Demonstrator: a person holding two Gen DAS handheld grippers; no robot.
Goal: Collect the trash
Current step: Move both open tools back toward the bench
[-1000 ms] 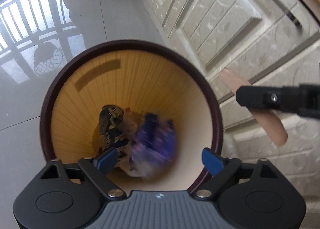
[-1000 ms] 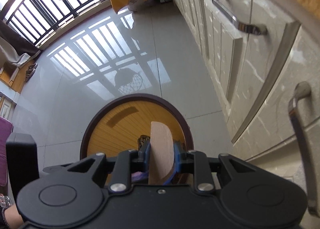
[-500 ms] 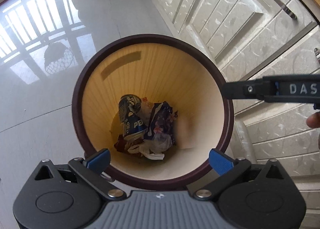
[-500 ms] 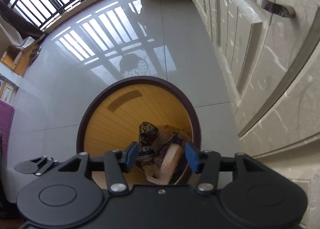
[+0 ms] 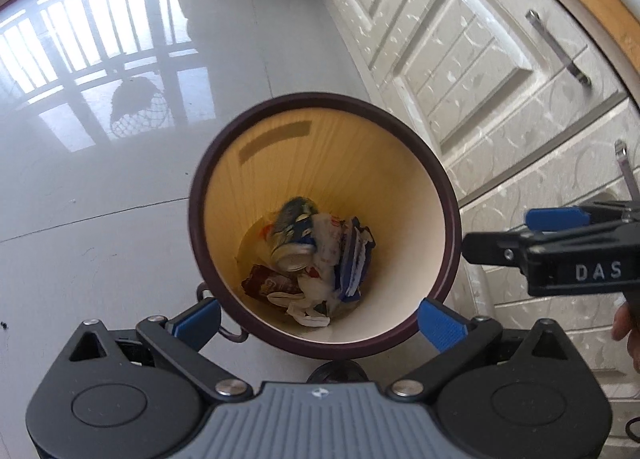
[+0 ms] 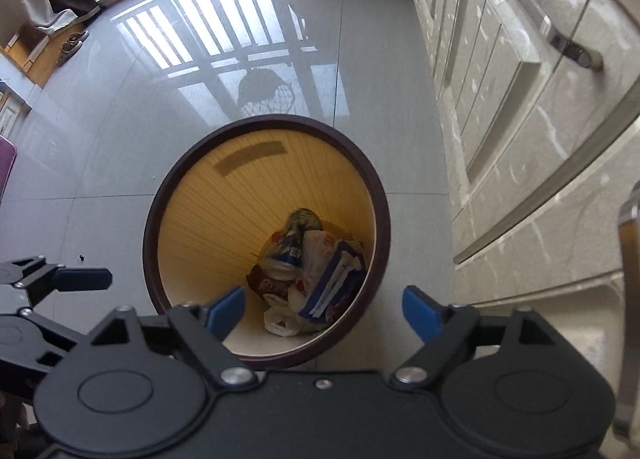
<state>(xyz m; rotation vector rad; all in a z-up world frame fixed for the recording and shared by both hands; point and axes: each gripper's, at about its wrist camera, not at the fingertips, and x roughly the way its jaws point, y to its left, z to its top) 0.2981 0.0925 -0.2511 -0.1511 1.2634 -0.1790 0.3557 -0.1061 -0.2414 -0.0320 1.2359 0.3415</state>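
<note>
A round waste bin (image 5: pixel 450 227) with a dark brown rim and a pale yellow, finely ribbed inner wall stands on the glossy grey tiled floor (image 5: pixel 120 187), close beside the white cabinet fronts (image 5: pixel 500 71) on its right. The trash lies heaped at its bottom: a crushed blue drink can (image 5: pixel 294 245) with its silvery end turned up, a reddish-brown wrapper (image 5: pixel 266 285) nearer the camera, a crumpled white plastic bag (image 5: pixel 320 259) with red print, and a blue-and-white packet (image 5: pixel 354 263) leaning against the right wall. The left gripper (image 5: pixel 318 323) hangs above the near rim, its blue pads spread as wide as they go with nothing between them. The right gripper (image 6: pixel 324 309) also points down into the bin from the near side; its jaws have just been opening and now stand wide apart, empty, the heap showing well below the gap. In the right wrist view the left gripper's blue fingertip shows at the left edge, over the floor outside the bin.
</note>
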